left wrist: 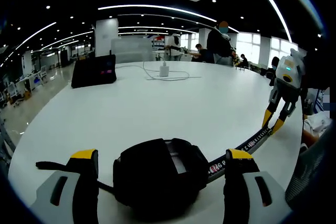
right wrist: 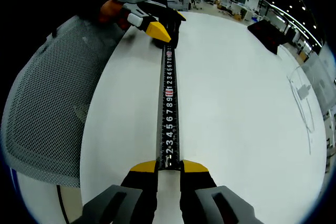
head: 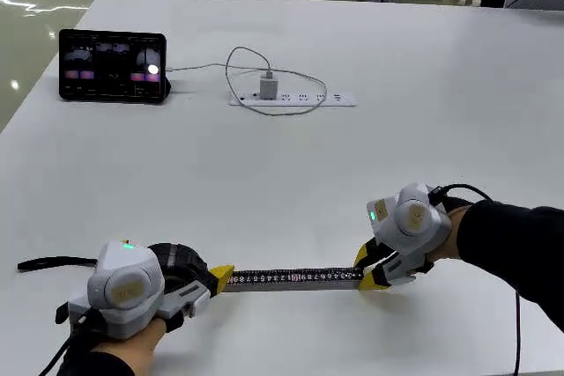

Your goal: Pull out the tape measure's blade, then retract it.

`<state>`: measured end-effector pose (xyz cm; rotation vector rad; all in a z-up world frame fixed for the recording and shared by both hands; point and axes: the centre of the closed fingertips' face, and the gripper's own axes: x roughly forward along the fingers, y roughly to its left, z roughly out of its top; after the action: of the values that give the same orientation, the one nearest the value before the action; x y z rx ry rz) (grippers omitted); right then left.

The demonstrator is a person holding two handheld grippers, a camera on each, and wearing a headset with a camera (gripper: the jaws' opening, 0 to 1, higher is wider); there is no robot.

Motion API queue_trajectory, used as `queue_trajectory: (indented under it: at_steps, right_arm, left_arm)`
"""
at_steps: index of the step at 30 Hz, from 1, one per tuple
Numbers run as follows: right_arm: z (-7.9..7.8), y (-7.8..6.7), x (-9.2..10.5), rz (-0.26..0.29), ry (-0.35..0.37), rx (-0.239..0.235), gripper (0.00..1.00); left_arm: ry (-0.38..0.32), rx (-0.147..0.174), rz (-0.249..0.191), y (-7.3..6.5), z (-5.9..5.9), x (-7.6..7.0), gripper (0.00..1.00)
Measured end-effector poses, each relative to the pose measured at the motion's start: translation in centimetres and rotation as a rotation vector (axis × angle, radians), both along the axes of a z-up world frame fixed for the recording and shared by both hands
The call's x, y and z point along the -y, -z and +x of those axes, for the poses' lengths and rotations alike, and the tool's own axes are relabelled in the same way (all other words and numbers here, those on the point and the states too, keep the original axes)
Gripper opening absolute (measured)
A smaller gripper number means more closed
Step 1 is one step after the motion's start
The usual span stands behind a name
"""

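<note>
Black, rounded tape measure case (left wrist: 160,174) lies on the white table (head: 291,173) at the near-left edge. It is bracketed by the left gripper (left wrist: 161,157), whose yellow-tipped jaws stand wide, one on each side. A sliver of table shows between each jaw and the case, so the case is probably fenced against sliding rather than squeezed. A black wrist strap (head: 53,263) trails from the case to the left.

From the case's mouth a dark blade with pale numerals (right wrist: 169,103) runs flat along the table, scale upward, to the right gripper (right wrist: 169,167). That gripper's jaws are drawn narrow and pinch the blade's free end, with the low numbers nearest the tips; this grip lets the pull run straight along the blade. Judged by the length drawn, extension is under way or complete, and retraction is not yet done.

Farther off lie a white power strip (head: 295,99), with a white charger (head: 268,87) plugged in and a looping cable, and a dark tablet (head: 113,66) propped up at the far left. People stand beyond the table's far edge.
</note>
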<state>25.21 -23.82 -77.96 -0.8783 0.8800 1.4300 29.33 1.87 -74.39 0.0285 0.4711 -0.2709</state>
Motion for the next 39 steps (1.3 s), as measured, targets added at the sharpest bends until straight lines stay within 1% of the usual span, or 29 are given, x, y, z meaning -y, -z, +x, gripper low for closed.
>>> queue_trajectory:
  at_steps: [3, 4, 6, 8, 10, 13, 14, 15, 16, 17, 18, 20, 22, 24, 27, 29, 32, 33, 37, 39]
  right_arm:
    - [0.1, 0.0, 0.0, 0.005, 0.012, -0.013, 0.12]
    - [0.1, 0.0, 0.0, 0.005, 0.013, -0.014, 0.12]
    - [0.0, 0.1, 0.0, -0.003, 0.007, -0.004, 0.12]
    - [0.0, 0.1, -0.1, -0.014, 0.017, -0.001, 0.11]
    - [-0.1, 0.2, -0.1, -0.032, 0.004, 0.015, 0.11]
    - [0.0, 0.1, 0.0, -0.037, 0.030, 0.005, 0.11]
    - [0.0, 0.1, 0.0, -0.037, 0.041, 0.001, 0.11]
    - [0.1, 0.1, 0.0, -0.037, 0.046, 0.000, 0.11]
    - [0.0, 0.1, 0.0, -0.039, 0.052, 0.000, 0.11]
    - [0.0, 0.1, 0.0, -0.042, 0.055, 0.000, 0.11]
    - [0.0, 0.2, 0.0, -0.044, 0.059, -0.002, 0.11]
    - [0.1, 0.2, 0.0, -0.048, 0.072, -0.006, 0.11]
    - [0.1, 0.2, -0.1, -0.055, 0.075, -0.007, 0.11]
    - [0.0, 0.3, -0.1, -0.063, 0.077, 0.000, 0.11]
    - [0.1, 0.3, 0.0, -0.062, 0.080, -0.005, 0.11]
    - [0.3, 0.3, 0.0, -0.058, 0.078, -0.011, 0.11]
    - [0.2, 0.3, 0.0, -0.056, 0.069, -0.012, 0.11]
    - [0.2, 0.3, 0.0, -0.057, 0.065, -0.010, 0.11]
    - [0.2, 0.3, 0.0, -0.058, 0.066, -0.010, 0.11]
    - [0.2, 0.3, 0.0, -0.054, 0.078, -0.014, 0.11]
  left_arm:
    - [-0.005, -0.005, -0.005, 0.1, 0.0, -0.1, 0.97]
    - [-0.007, -0.011, -0.010, 0.1, 0.0, -0.1, 0.96]
    - [-0.010, -0.020, -0.028, 0.2, -0.1, 0.0, 0.93]
    - [-0.008, -0.025, -0.024, 0.2, -0.2, 0.1, 0.93]
    - [-0.003, -0.037, -0.023, 0.4, -0.4, 0.3, 0.91]
    - [-0.013, -0.035, -0.014, 0.3, -0.4, 0.1, 0.88]
    - [-0.026, -0.037, -0.014, 0.3, -0.3, -0.2, 0.87]
    - [-0.047, -0.047, -0.028, 0.3, -0.3, -0.4, 0.88]
    - [-0.068, -0.054, -0.066, 0.3, -0.3, -0.5, 0.91]
    - [-0.090, -0.065, -0.095, 0.3, -0.3, -0.8, 0.92]
    - [-0.098, -0.065, -0.097, 0.2, -0.3, -1.0, 0.91]
    - [-0.110, -0.070, -0.125, 0.1, -0.3, -1.1, 0.89]
    - [-0.108, -0.074, -0.116, 0.2, -0.3, -1.0, 0.89]
    - [-0.103, -0.072, -0.085, 0.4, -0.3, -1.0, 0.88]
    - [-0.109, -0.083, -0.073, 0.5, -0.4, -1.2, 0.86]
    - [-0.106, -0.075, -0.055, 0.4, -0.4, -1.4, 0.83]
    - [-0.087, -0.063, -0.046, 0.2, -0.5, -0.9, 0.79]
    - [-0.079, -0.055, -0.036, 0.2, -0.4, -0.8, 0.77]
    - [-0.047, -0.056, -0.009, 0.3, -0.5, -0.3, 0.70]
    - [-0.039, -0.059, -0.006, 0.4, -0.6, -0.2, 0.67]
